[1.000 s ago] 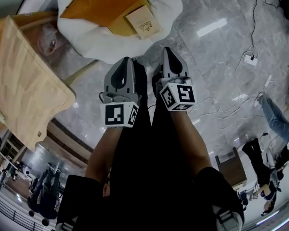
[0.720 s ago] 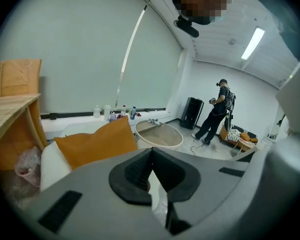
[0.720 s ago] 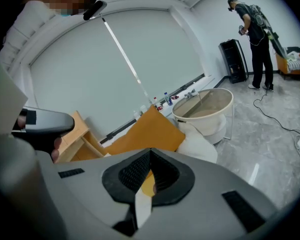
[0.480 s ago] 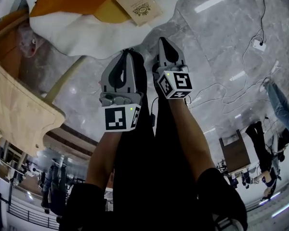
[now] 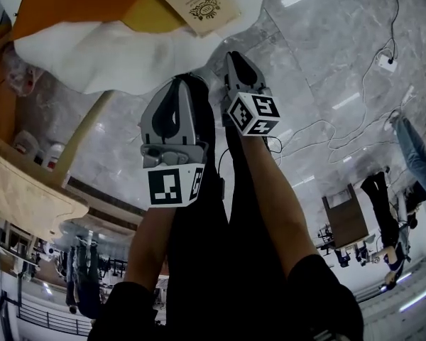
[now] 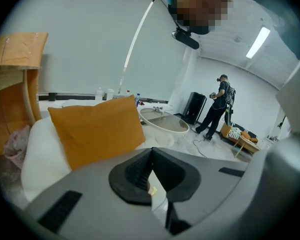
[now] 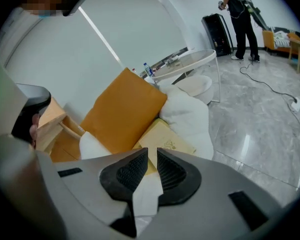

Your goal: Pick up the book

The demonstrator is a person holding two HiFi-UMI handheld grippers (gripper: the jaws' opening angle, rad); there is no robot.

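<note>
Pointed at the book [image 7: 165,141], which lies on a white cushion [image 7: 190,114] against an orange pillow [image 7: 122,111], the right gripper [image 7: 152,153] has just been parting its empty jaws, apparently for the grasp; the left gripper [image 6: 151,151] hangs alongside, jaws together.

Free room is left above the book [image 5: 199,3] and over the marble floor [image 5: 326,55] to its right, while its left side is blocked by the orange pillow [image 5: 78,2].
</note>
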